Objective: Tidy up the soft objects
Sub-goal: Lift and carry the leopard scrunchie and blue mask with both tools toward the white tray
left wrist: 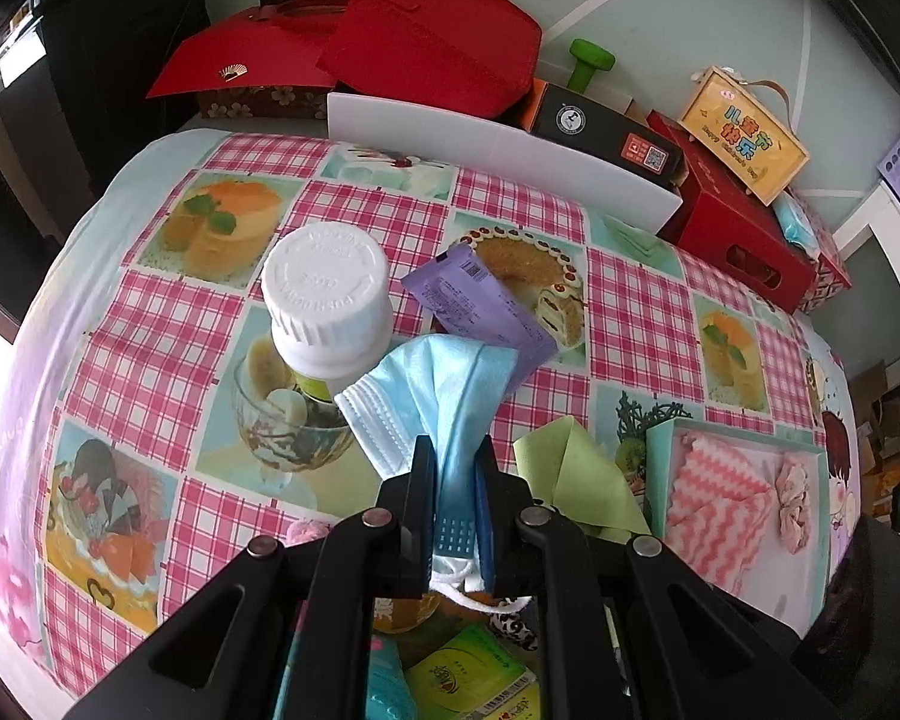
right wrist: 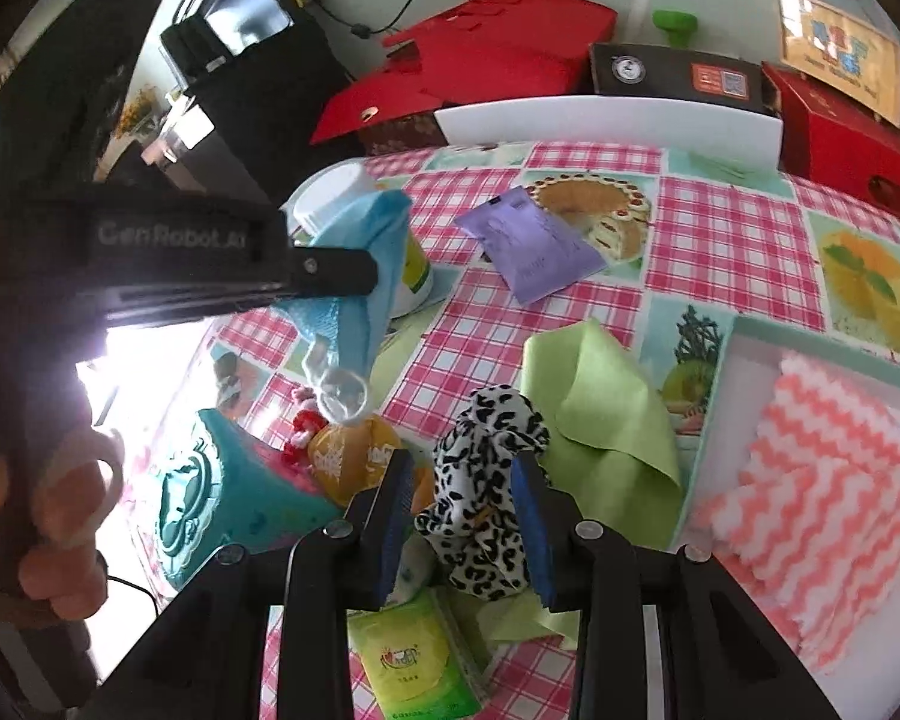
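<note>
At the bottom centre of the right wrist view, the right gripper [right wrist: 462, 516] has its fingers on either side of a leopard-print scrunchie [right wrist: 486, 480]. The pads seem to press its bunched fabric, though the fisheye leaves it unclear whether the grip is firm. The scrunchie lies on the checked surface [right wrist: 720, 240], overlapping the lime-green cloth [right wrist: 600, 402], so it has to come away first.

At the bottom centre of the left wrist view, the left gripper [left wrist: 453, 492] has its fingers clamped together on a blue face mask [left wrist: 438, 384]. The mask fans out beyond the tips and its ear loop trails below, held clear of the surface, probably for carrying to the tray.

At right, the shallow mint-rimmed tray [left wrist: 660, 456] holds a pink zigzag cloth [left wrist: 720, 504] and a pink scrunchie [left wrist: 795, 498]; I judge it the collecting place for soft things.

Further up, the white-capped bottle [left wrist: 327, 294] and purple sachet [left wrist: 480, 306] stand apart from the sorting, with red boxes [left wrist: 426, 42] along the top edge.
</note>
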Motion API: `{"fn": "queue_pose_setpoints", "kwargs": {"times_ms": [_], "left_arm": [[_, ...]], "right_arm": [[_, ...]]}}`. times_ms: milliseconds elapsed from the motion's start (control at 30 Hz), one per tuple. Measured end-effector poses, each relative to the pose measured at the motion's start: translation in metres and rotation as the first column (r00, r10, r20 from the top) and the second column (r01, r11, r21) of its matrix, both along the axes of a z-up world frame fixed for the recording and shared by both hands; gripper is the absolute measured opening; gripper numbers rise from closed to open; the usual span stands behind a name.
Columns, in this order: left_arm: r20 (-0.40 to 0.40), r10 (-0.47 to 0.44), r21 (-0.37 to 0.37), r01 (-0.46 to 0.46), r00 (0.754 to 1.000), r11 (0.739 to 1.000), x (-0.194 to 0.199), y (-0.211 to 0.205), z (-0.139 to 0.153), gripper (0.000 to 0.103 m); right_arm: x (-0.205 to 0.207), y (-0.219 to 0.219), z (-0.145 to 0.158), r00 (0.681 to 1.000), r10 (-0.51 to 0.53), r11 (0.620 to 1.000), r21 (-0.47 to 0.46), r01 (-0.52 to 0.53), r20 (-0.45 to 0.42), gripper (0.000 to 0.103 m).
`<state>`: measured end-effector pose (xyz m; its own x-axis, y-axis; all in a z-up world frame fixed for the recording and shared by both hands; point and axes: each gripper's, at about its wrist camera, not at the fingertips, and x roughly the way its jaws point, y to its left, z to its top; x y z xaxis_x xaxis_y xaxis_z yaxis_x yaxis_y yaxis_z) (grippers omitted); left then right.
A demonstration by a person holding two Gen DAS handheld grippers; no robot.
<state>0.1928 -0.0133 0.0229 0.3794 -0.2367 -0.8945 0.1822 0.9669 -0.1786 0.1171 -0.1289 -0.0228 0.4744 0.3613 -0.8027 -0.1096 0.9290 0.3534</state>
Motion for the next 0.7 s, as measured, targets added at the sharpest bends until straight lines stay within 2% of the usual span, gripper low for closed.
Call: {"fn": "queue_pose_setpoints", "kwargs": {"times_ms": [267, 533, 700], "left_arm": [[-0.014, 0.008, 0.000, -0.008, 1.000, 1.000, 0.003, 0.003, -0.004, 0.011], [-0.018, 0.013, 0.000, -0.013, 1.000, 1.000, 0.004, 0.004, -0.006, 0.011], [-0.011, 0.022, 0.000, -0.022, 1.000, 1.000, 0.004, 0.006, -0.004, 0.011]], "right_arm": [[0.012, 0.003, -0.021, 0.999, -0.013, 0.998, -0.060, 0.010, -0.039, 0.034], [0.011, 0.001, -0.019, 0.999, -0.026, 0.997, -0.069, 0.025, -0.021, 0.020], [0.003, -0.001, -0.007, 0.999, -0.033, 0.998, -0.049, 0.034, 0.011, 0.018]]}}
